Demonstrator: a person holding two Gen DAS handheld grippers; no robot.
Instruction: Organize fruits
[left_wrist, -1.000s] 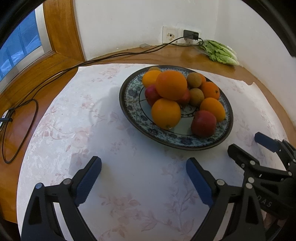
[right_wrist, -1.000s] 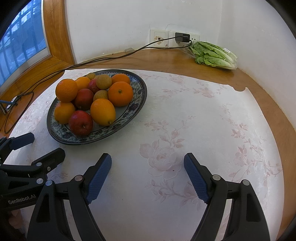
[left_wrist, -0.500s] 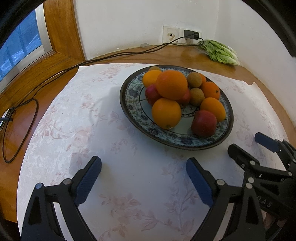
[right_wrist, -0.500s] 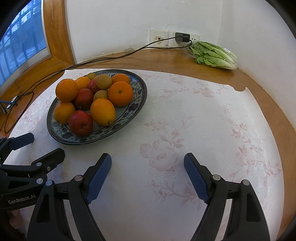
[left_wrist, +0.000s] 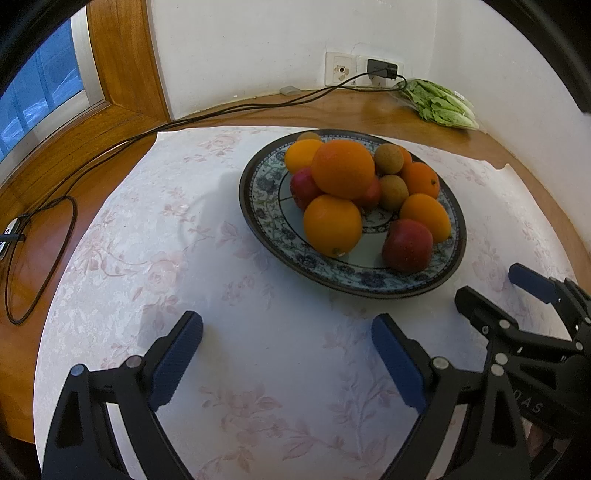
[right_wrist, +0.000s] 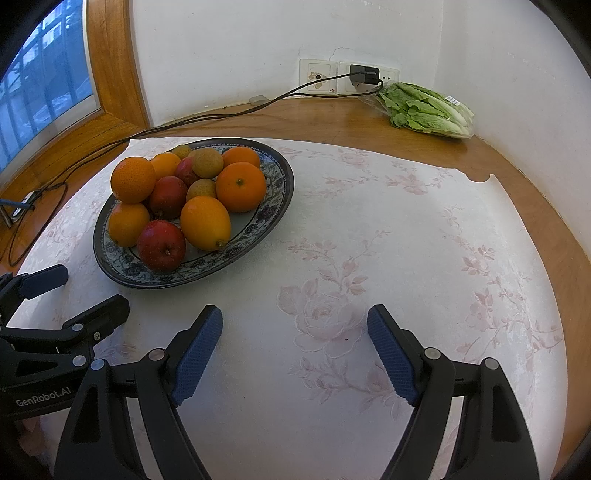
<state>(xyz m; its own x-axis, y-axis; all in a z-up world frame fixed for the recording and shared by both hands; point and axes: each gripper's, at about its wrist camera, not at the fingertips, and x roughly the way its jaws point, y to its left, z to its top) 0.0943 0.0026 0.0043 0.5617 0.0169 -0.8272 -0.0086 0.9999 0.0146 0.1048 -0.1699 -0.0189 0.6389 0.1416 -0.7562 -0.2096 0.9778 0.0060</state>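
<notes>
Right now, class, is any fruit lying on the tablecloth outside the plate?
No, every fruit sits on the patterned plate; the tablecloth holds none.

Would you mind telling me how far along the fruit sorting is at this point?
Nothing looks done: the oranges, apples and small brown fruits sit mixed on the plate. Nothing is in hand; the left gripper and right gripper are open and empty above the cloth. All sorting remains.

Five oranges (right_wrist: 240, 186), three apples (right_wrist: 161, 245), three longans (right_wrist: 207, 163)
</notes>
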